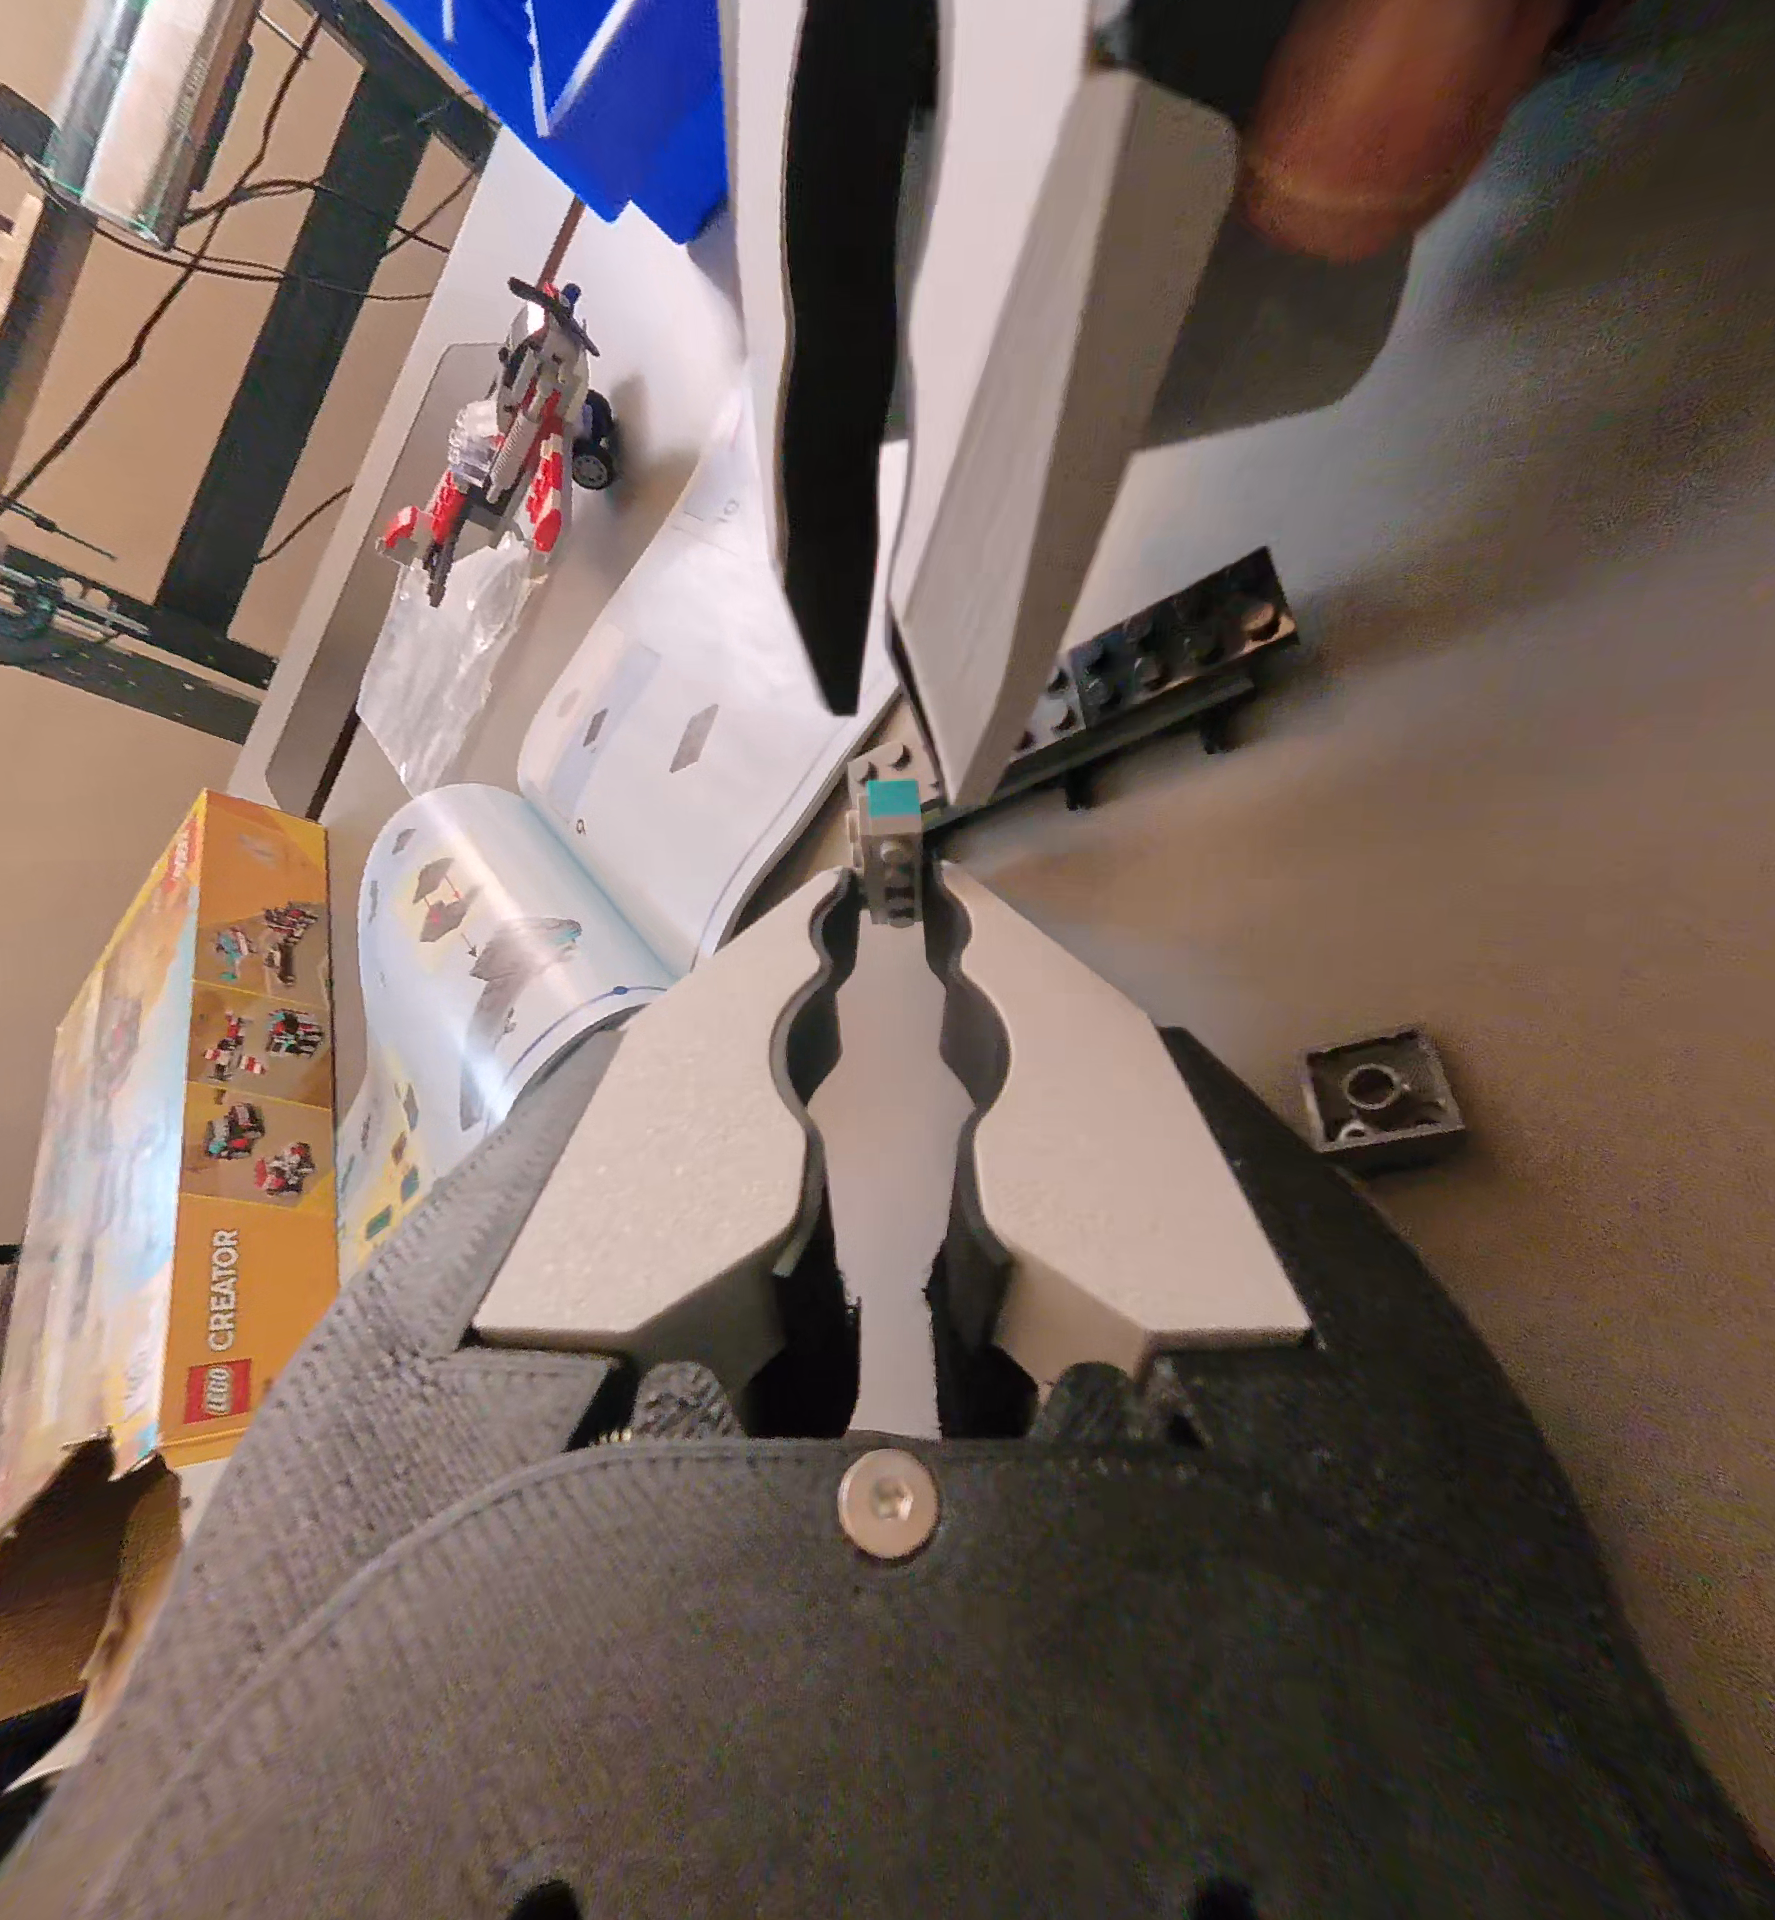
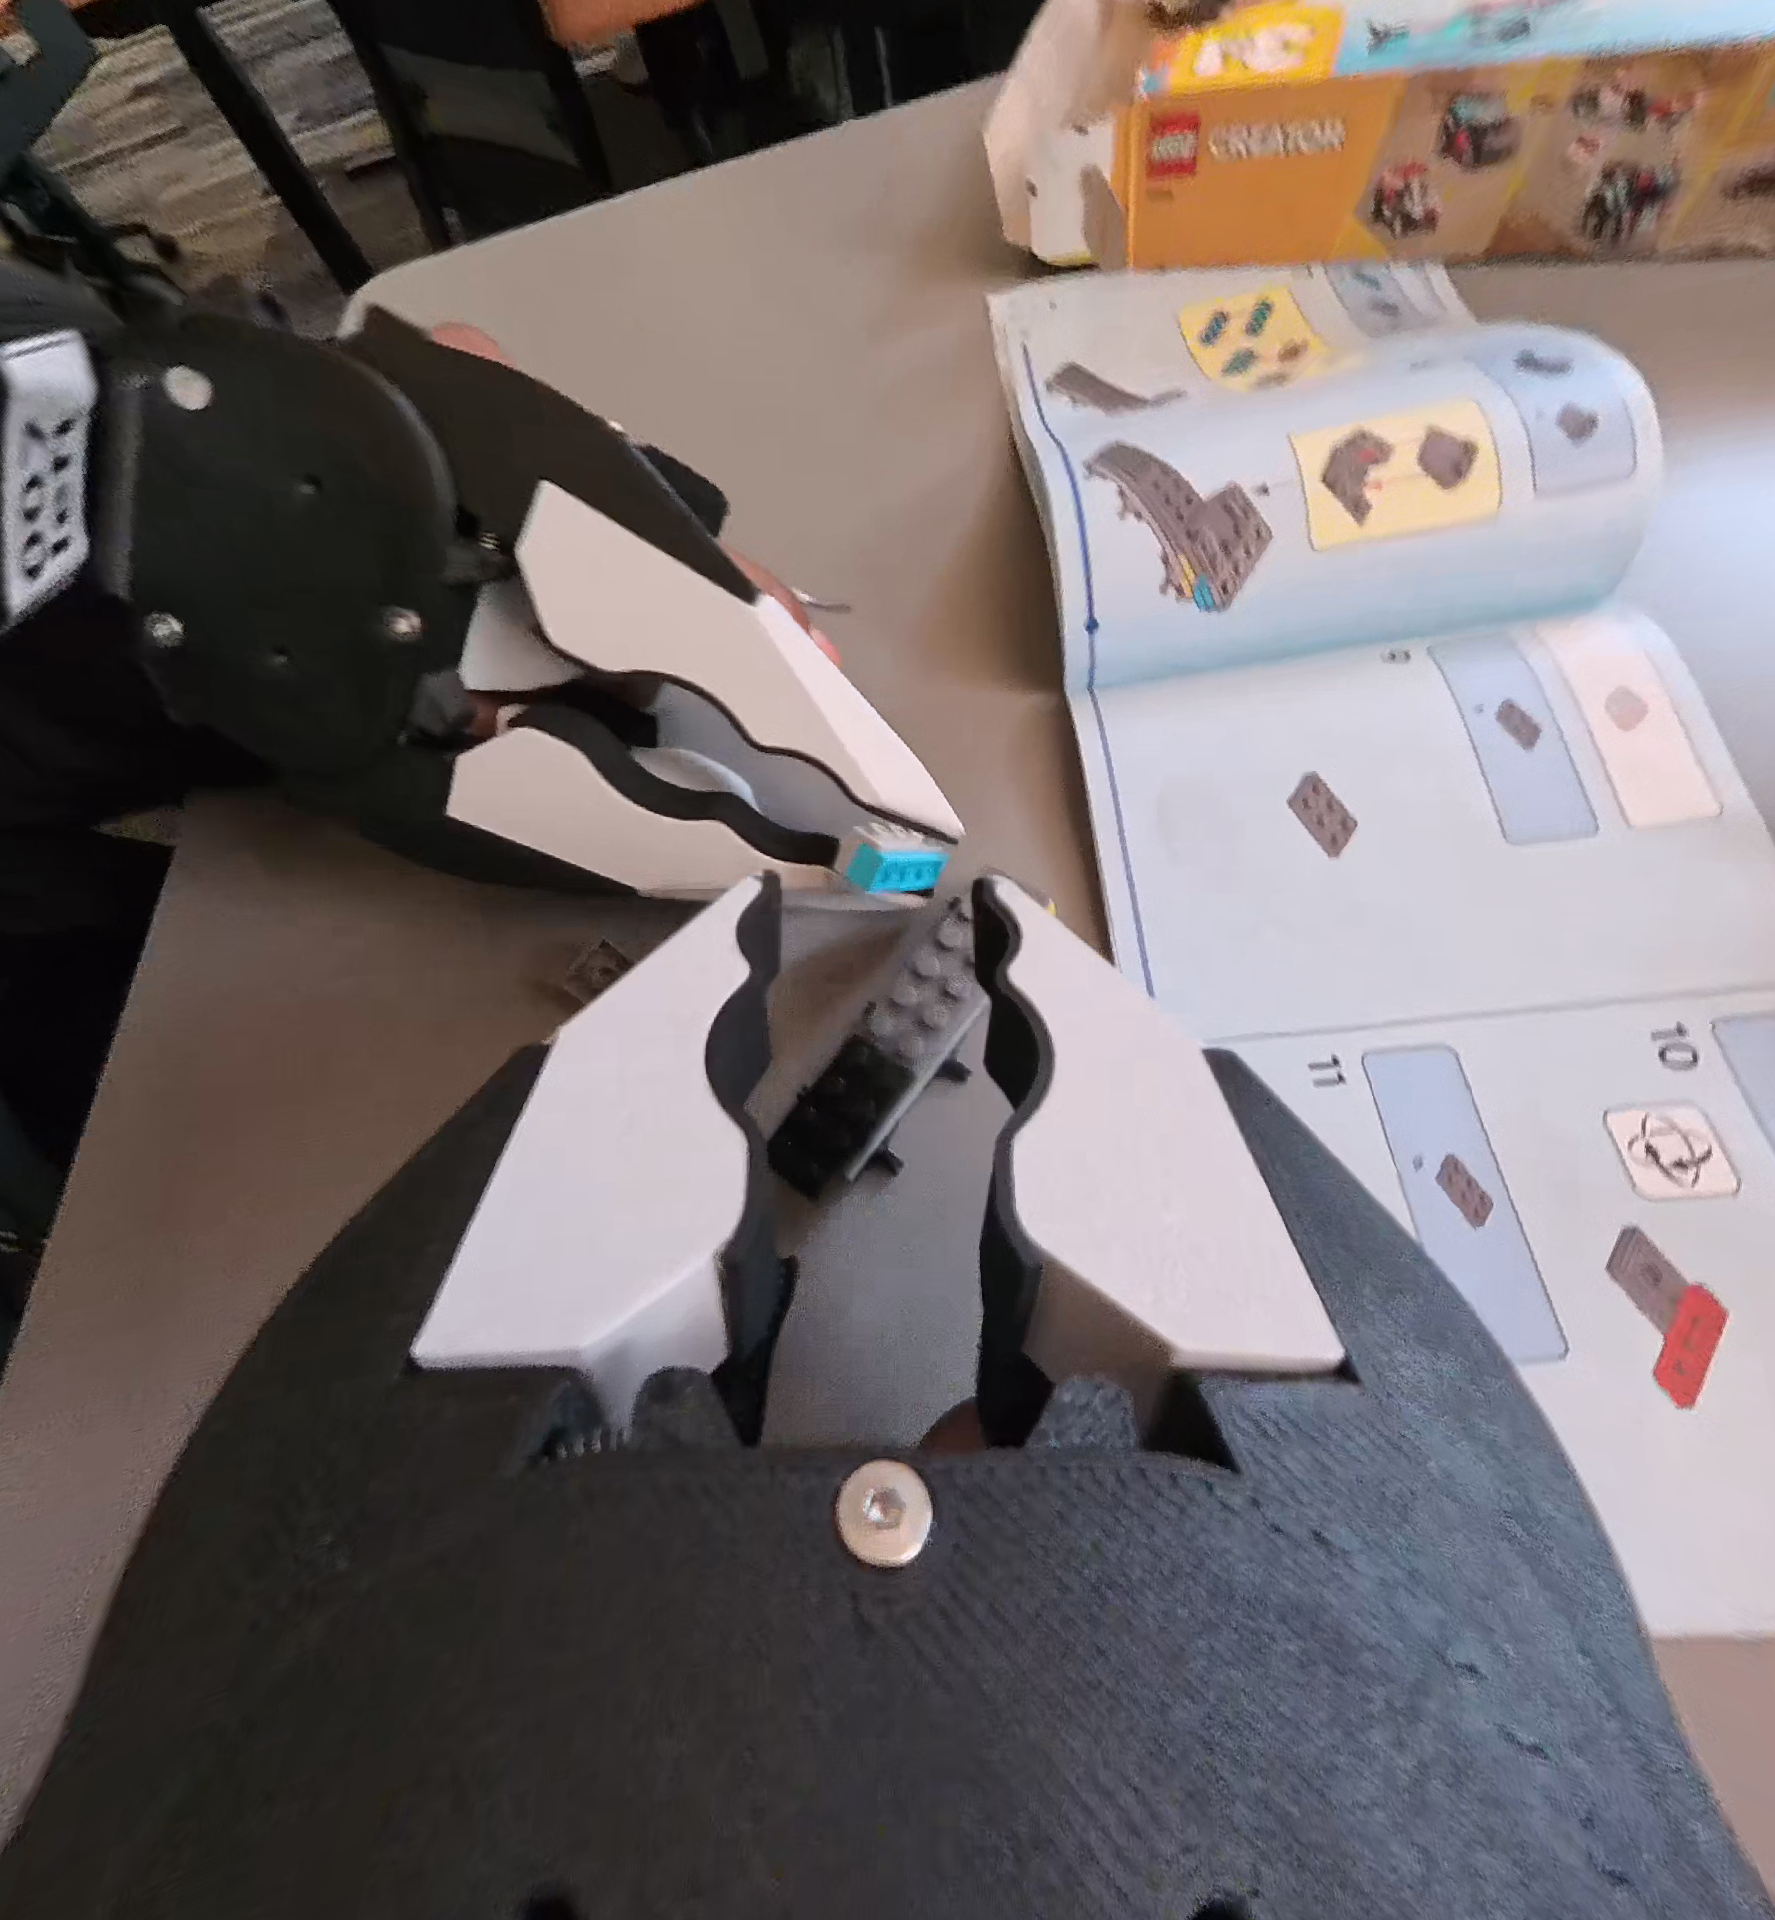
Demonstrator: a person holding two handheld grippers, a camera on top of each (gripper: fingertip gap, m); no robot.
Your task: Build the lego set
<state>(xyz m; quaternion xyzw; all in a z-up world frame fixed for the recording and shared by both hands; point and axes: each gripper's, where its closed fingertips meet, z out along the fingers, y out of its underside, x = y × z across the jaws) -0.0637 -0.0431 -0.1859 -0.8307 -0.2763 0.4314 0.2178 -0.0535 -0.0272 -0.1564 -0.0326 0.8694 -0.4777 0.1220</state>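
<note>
- I am mating two sub-builds: my left gripper [image 1: 888,883] is pinching a small grey-and-teal block [image 1: 891,831], fingers nearly closed on it, just off the end of the dark plate [image 2: 883,1049].
- My right gripper [image 2: 878,894] is straddling that plate on the counter [image 2: 343,1091], fingers parted; I cannot tell whether they are touching it.
- Next, I judge, the block needs lining up with the plate's end studs, then pressing home while the right steadies.
- The manual [image 2: 1382,831] is lying open beside it.
</note>
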